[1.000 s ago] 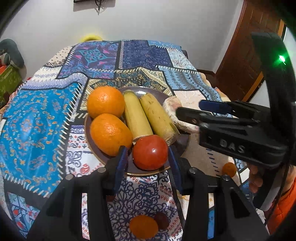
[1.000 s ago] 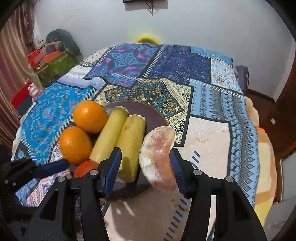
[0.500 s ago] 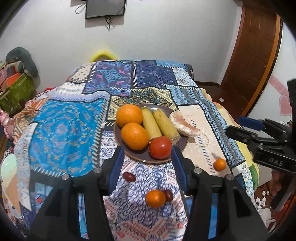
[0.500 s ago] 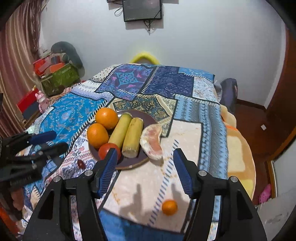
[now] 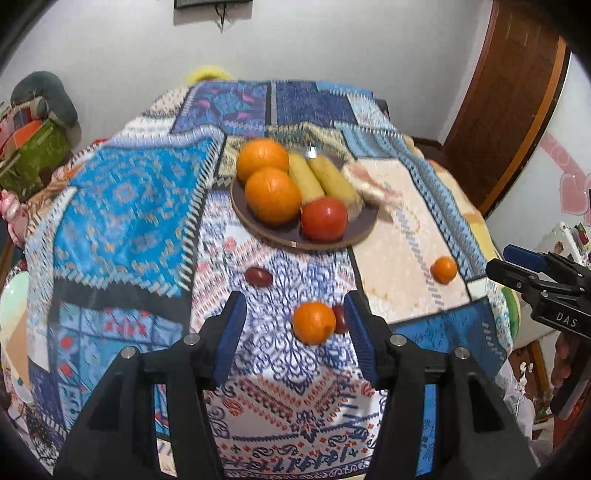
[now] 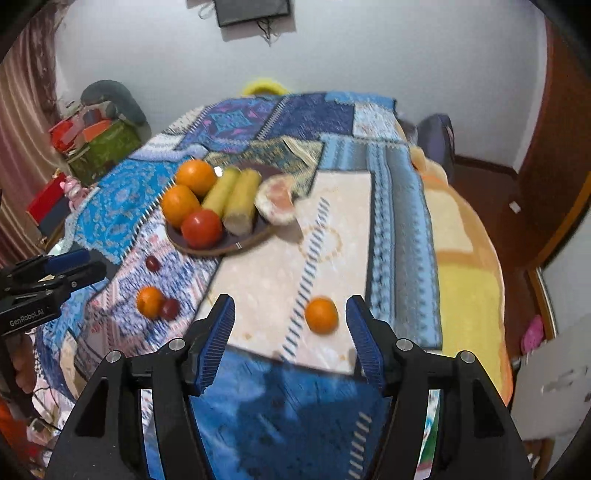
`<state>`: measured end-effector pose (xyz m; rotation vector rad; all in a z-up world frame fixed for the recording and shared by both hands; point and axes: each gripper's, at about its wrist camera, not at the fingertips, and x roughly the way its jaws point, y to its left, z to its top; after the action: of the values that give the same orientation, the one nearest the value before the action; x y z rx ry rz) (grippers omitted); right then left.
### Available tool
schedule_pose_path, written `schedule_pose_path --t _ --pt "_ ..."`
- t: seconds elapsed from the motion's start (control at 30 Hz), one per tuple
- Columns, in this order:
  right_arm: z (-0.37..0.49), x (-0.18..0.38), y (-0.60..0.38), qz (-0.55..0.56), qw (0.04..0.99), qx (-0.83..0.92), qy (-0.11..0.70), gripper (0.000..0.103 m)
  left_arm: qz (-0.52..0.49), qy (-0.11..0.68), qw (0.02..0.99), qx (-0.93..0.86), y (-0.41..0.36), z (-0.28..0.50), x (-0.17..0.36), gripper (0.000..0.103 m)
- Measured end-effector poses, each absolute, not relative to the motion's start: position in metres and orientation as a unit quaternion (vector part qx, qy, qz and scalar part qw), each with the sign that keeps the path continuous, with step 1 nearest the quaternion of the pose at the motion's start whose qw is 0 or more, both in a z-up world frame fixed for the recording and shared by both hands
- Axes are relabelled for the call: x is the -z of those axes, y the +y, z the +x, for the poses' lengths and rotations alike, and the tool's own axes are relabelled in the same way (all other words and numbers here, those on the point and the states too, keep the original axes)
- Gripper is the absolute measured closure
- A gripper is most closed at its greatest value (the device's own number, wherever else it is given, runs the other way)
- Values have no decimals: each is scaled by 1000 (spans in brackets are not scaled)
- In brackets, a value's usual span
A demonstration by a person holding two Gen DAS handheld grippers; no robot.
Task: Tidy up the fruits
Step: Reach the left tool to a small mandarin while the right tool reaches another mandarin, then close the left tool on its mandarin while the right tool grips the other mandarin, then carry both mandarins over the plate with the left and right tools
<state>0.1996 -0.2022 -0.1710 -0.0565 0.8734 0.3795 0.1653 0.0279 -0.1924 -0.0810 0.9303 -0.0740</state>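
Observation:
A brown plate [image 5: 280, 236] [image 6: 214, 247] on the patchwork cloth holds two oranges [image 5: 271, 194], two bananas [image 5: 332, 179], a red tomato [image 5: 324, 218] [image 6: 201, 228] and a pale fruit slice [image 5: 364, 179] [image 6: 277, 199] at its right rim. Loose on the cloth lie a small orange [image 5: 313, 322] [image 6: 149, 302] touching a dark red fruit [image 5: 339, 319] [image 6: 170, 308], another dark red fruit [image 5: 259, 277] [image 6: 152, 263], and a second small orange [image 5: 443, 269] [image 6: 321, 315]. My left gripper [image 5: 293, 339] is open and empty above the first small orange. My right gripper [image 6: 291, 334] is open and empty above the second.
The cloth covers a bed whose right edge drops to a yellow blanket [image 6: 465, 258] and wooden floor [image 6: 524, 295]. Boxes and bags [image 6: 92, 140] stand at the far left. A door [image 5: 517, 92] is at the right. A screen [image 6: 251, 11] hangs on the back wall.
Both grippers have pulled back and up from the plate, leaving the tomato and the fruit slice there. The loose small oranges and dark fruits have come into view between the fingers.

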Motion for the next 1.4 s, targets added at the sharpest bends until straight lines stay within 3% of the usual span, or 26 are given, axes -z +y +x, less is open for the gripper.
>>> schedule_pose_path --t 0.47,0.6,0.73,0.9,0.97,1.4 --pt "215 229 -212 -22 863 -170 475 44 -37 499 864 54 13 183 247 49" --pt "225 235 -209 -19 862 -175 476 44 -54 503 860 63 16 189 253 56" --pt "235 241 -207 -18 859 -176 481 56 -60 496 863 71 15 191 250 67" --pt "243 248 -206 -11 855 -175 487 65 -49 492 866 70 13 191 248 67" --pt "244 250 -206 -16 856 -177 486 73 -47 490 868 68 13 190 247 67" --pt "234 227 -204 -4 865 -192 463 73 -52 455 887 58 22 185 214 67"
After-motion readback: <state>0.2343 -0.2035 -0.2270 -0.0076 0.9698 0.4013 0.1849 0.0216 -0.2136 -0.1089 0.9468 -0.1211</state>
